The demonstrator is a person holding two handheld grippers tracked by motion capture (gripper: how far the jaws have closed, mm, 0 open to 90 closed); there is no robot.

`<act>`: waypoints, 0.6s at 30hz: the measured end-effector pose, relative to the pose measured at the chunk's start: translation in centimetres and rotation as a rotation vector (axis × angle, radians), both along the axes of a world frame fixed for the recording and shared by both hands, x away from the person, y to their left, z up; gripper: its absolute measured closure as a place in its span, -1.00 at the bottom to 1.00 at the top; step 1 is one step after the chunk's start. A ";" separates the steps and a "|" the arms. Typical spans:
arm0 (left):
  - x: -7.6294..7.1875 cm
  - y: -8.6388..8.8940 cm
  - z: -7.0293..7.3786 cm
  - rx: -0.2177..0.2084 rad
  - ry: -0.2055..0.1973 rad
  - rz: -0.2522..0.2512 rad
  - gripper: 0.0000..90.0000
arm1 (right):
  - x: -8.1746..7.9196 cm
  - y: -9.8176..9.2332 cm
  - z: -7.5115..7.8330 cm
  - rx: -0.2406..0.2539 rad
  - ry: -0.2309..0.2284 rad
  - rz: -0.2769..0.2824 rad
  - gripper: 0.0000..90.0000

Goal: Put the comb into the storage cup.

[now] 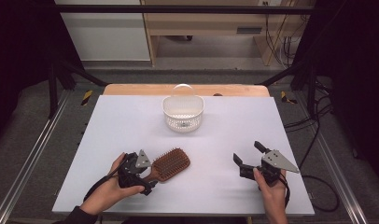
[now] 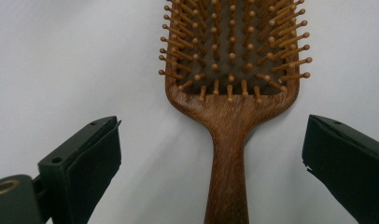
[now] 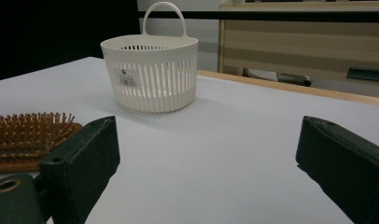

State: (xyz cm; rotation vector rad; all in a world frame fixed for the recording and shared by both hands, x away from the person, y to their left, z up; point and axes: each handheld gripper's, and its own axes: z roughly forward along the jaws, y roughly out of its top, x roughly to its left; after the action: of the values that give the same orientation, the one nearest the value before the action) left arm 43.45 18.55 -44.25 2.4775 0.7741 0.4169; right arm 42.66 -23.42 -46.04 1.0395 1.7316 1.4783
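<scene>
Left gripper [image 2: 211, 158]: the jaws are wide open, one on each side of the brush [image 2: 232, 93] handle, with a clear gap to the wood on both sides; it holds nothing.
Brush: it lies flat on the white table [image 1: 131, 126], bristles up, at the near left, head pointing to the right and away.
Right gripper [image 1: 248, 155]: wide open and empty, at the near right, well apart from the brush.
Basket [image 1: 183, 113]: white, upright, at the far middle of the table.
Hidden: the handle end is cut off in the left gripper view; in the high view the left gripper covers it. The inside of the basket is hard to make out.
</scene>
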 end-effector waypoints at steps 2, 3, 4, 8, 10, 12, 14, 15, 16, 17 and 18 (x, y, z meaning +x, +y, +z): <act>0.0 0.0 0.0 0.004 0.006 -0.002 -0.90 | 0.0 -0.1 0.0 -0.001 -0.002 -0.004 -0.87; 0.1 0.0 -0.1 0.004 0.008 -0.002 -0.90 | 0.0 -0.1 0.0 -0.001 -0.002 -0.006 -0.87; 0.1 0.0 -0.1 0.007 0.013 -0.003 -0.90 | 0.0 -0.1 0.0 -0.001 -0.002 -0.007 -0.87; 0.3 -0.2 -0.3 0.019 0.038 -0.009 -0.90 | 0.0 -0.1 0.1 0.000 -0.005 -0.010 -0.89; 0.3 -0.2 -0.3 0.024 0.044 -0.016 -0.90 | 0.0 -0.1 0.1 -0.001 -0.008 -0.010 -0.90; 0.3 -0.2 -0.4 0.029 0.052 -0.021 -0.90 | 0.0 -0.1 0.1 0.001 -0.009 -0.009 -0.91; 0.2 -0.3 -0.4 0.036 0.058 -0.025 -0.89 | 0.0 -0.1 0.1 0.004 -0.008 -0.008 -0.92; 0.2 -0.3 -0.4 0.038 0.061 -0.027 -0.88 | 0.0 -0.1 0.1 0.008 -0.006 -0.007 -0.92; 0.2 -0.3 -0.4 0.039 0.066 -0.030 -0.85 | 0.0 -0.1 0.1 0.008 -0.006 -0.008 -0.92; 0.2 -0.3 -0.4 0.044 0.071 -0.033 -0.84 | 0.0 -0.1 0.1 0.007 -0.005 -0.009 -0.92; 0.2 -0.3 -0.4 0.052 0.077 -0.036 -0.83 | 0.0 -0.1 0.1 0.009 0.000 -0.007 -0.93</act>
State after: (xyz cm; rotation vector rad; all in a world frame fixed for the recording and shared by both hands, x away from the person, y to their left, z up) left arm 43.63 18.25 -44.66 2.5649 0.7568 0.3343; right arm 42.66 -23.56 -45.91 1.0491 1.7207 1.4827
